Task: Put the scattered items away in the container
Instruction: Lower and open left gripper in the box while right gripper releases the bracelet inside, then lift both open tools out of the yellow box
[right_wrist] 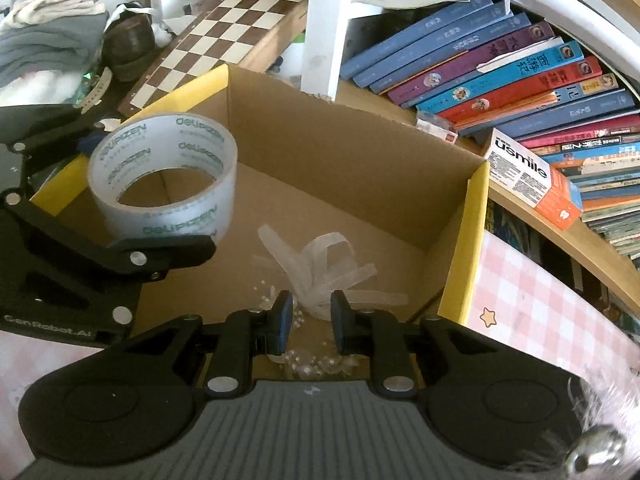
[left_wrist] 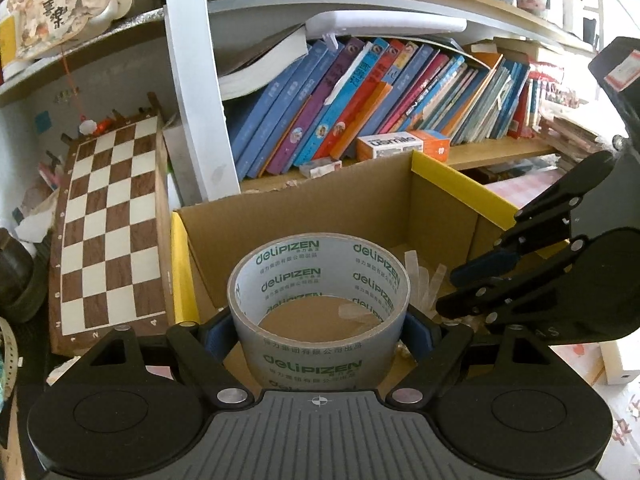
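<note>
- The left gripper (left_wrist: 320,326) grasps a roll of clear tape (left_wrist: 319,304) printed with green letters; its two blue pads press on the left and right side of the roll.
- The roll stands with its hole facing up and hangs above the open cardboard box (left_wrist: 440,204), near the box's left wall with the yellow edge.
- In the right wrist view the same roll (right_wrist: 164,176) is over the left part of the box (right_wrist: 352,160), and the left gripper (right_wrist: 96,200) comes in from the left.
- The right gripper (right_wrist: 308,320) is clenched on a bundle of translucent white ribbon (right_wrist: 324,272); the loops spread out above the fingertips, over the floor of the box.
- Small clear beads or crumbs (right_wrist: 308,364) lie under the right gripper; what they are I cannot tell.
- Beside the box stands a chessboard (left_wrist: 108,232), tilted against the shelf.
- Behind the box is a row of leaning books (left_wrist: 360,104) and a white and orange carton (right_wrist: 528,176) on the wooden shelf.
</note>
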Action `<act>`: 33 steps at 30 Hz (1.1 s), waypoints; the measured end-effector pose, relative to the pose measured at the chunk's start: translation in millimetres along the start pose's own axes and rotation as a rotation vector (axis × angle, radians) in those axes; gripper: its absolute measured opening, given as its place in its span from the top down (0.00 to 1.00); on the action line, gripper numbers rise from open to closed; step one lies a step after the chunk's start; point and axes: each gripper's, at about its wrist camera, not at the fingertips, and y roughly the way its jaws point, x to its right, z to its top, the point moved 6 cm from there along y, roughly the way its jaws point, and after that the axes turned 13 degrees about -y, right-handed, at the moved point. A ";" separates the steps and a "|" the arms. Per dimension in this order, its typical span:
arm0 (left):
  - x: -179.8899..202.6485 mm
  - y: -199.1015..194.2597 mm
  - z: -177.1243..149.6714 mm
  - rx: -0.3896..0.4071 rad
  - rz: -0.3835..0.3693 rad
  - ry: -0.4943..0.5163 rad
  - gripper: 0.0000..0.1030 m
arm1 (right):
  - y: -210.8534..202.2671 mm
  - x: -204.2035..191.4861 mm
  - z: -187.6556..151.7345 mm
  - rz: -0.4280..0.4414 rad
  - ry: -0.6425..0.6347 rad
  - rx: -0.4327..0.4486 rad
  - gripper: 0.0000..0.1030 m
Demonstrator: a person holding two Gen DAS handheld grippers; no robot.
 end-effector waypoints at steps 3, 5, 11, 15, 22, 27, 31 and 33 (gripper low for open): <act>0.9 3.6 0.1 -0.011 0.000 -0.003 0.18 | -0.2 -0.1 0.2 0.001 -0.001 -0.001 0.82; 0.9 5.2 -0.3 -0.014 -0.003 -0.007 0.18 | -0.7 0.0 -0.2 -0.002 0.001 -0.001 0.82; 0.8 6.3 -0.8 -0.020 0.000 -0.008 0.17 | 0.0 -1.3 -1.9 0.000 -0.005 -0.001 0.82; 1.5 6.9 -0.2 -0.030 0.005 -0.012 0.16 | -0.9 -0.3 -2.0 0.002 -0.009 0.001 0.82; -0.2 1.4 1.9 -0.020 0.014 -0.027 0.08 | -5.3 1.8 -2.6 0.003 -0.003 0.010 0.81; -0.1 -7.5 6.5 0.005 0.011 -0.038 0.08 | -10.4 1.3 -2.3 -0.006 0.010 0.020 0.77; 2.4 -18.7 11.3 0.034 0.006 -0.044 0.08 | -19.4 0.4 -0.7 -0.015 0.007 0.036 0.76; 4.5 -25.3 13.5 0.049 0.004 -0.043 0.08 | -25.9 -0.2 0.7 -0.023 0.004 0.049 0.75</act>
